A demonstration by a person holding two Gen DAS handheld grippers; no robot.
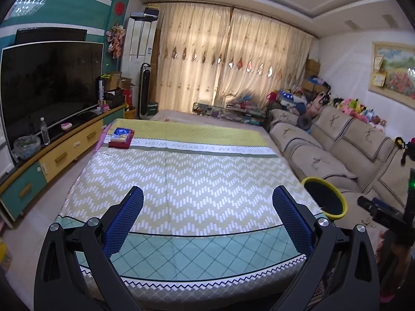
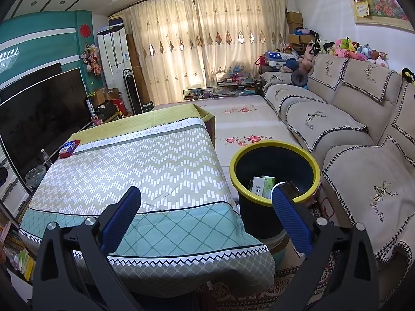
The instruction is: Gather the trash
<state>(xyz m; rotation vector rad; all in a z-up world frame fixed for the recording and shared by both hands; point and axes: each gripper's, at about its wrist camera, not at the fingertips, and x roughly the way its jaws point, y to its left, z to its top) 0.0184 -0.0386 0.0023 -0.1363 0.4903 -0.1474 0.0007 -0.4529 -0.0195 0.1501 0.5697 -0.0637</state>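
Observation:
A black trash bin with a yellow rim point(image 2: 275, 178) stands on the floor between the cloth-covered table point(image 2: 145, 160) and the sofa; green-and-white cartons point(image 2: 263, 185) lie inside it. The bin also shows at the table's right edge in the left wrist view point(image 1: 325, 198). My left gripper point(image 1: 207, 199) is open and empty above the near end of the table point(image 1: 197, 181). My right gripper point(image 2: 206, 202) is open and empty, over the table's near right corner, its right finger point(image 2: 290, 215) in front of the bin. A red-and-blue box point(image 1: 121, 138) lies at the table's far left corner.
A beige sofa point(image 2: 358, 140) runs along the right. A TV point(image 1: 49, 83) on a low cabinet point(image 1: 59, 153) with a water bottle point(image 1: 44, 131) lines the left. A floral-covered low surface point(image 2: 241, 124) lies beyond the bin. The other handheld device point(image 1: 384, 212) shows at right.

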